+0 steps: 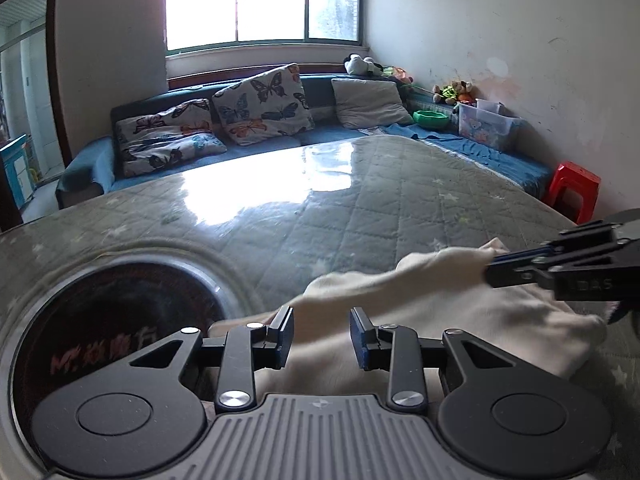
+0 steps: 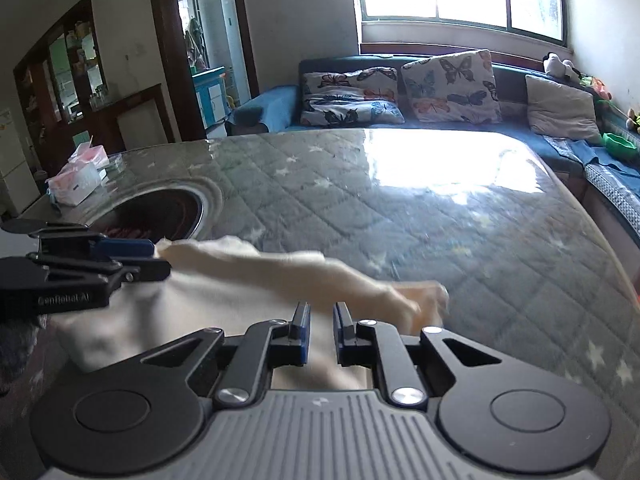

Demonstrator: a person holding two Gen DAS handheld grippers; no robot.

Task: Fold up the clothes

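Cream-coloured cloth [image 1: 420, 320] lies bunched on the near part of the quilt-patterned surface [image 1: 360, 208], beside a round dark hob [image 1: 120, 320] set into it. The left hand-held gripper [image 1: 322, 338] hangs over the cloth with its jaws spread, cloth showing in the gap, pads not pressing it. The right hand-held gripper [image 2: 322, 334] sits low over the same cloth [image 2: 248, 276], jaws a little apart, with cloth between them; whether they pinch it I cannot tell. Behind the surface runs a blue sofa [image 2: 400, 128] with butterfly cushions [image 2: 452, 84]. A packet of tissues [image 2: 78, 180] rests at the surface's far left edge.
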